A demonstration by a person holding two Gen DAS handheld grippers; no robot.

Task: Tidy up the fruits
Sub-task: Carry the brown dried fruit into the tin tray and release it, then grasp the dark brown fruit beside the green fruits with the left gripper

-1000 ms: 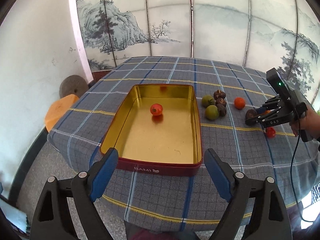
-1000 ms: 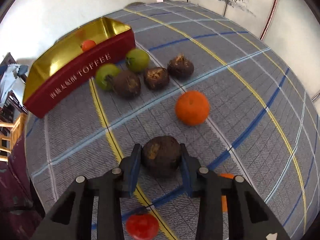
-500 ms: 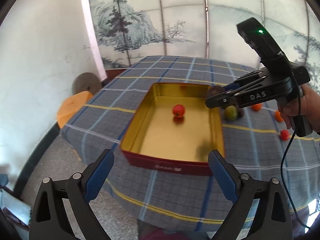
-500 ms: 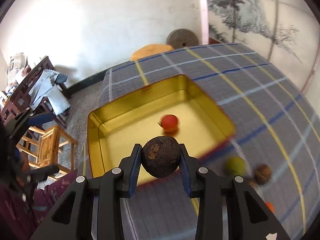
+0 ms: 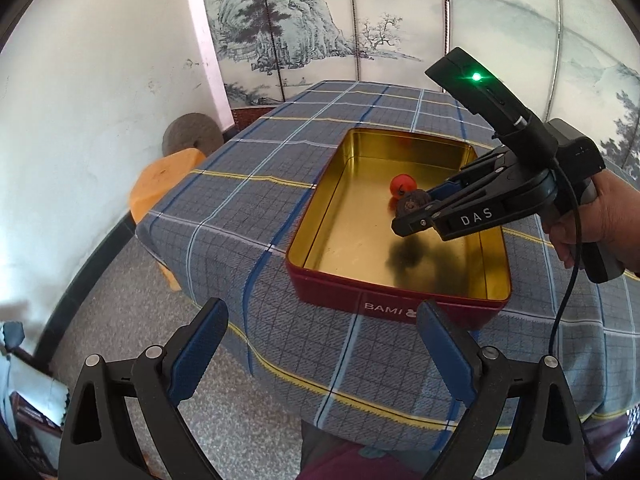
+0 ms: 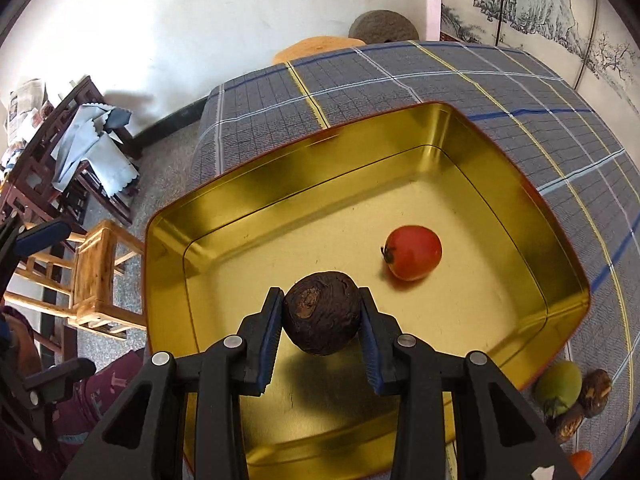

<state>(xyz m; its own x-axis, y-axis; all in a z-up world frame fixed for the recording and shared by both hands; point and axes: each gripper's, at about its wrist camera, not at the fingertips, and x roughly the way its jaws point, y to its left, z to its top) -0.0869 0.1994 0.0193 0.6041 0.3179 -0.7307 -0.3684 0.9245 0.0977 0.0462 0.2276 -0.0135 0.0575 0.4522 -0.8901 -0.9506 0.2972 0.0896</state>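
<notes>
The right gripper (image 6: pixel 322 322) is clamping a dark brown, rough-skinned round fruit (image 6: pixel 322 318) between its blue-padded fingers (image 6: pixel 270 326), holding it in the lower middle of the right wrist view, above the floor of the gold-lined rectangular tin with red outer walls (image 6: pixel 168 280). In the left wrist view the same gripper (image 5: pixel 414 210) is reaching in from the right of the frame, and the fruit's dark shadow is falling on the tin floor below it, so the fruit is probably hanging clear of the metal, though its height is hard to judge through the fisheye. To do the release well, it is worth lowering the fruit close to the floor before parting the fingers, since a round fruit dropped on smooth metal is likely to roll. A small red tomato (image 6: pixel 412 252) is lying in the tin just up and right of the held fruit, so setting down toward the bare left and lower part of the floor is giving more room. The tin walls are standing well apart from the fingers on every side. Outside the tin, at the lower right of the right wrist view, a green round fruit (image 6: pixel 558 386) and more brown fruits (image 6: pixel 596 390) are waiting on the blue plaid tablecloth (image 6: pixel 400 76). The left gripper (image 5: pixel 322 350) is hovering spread wide and empty at the bottom of its frame, short of the tin's near wall.
</notes>
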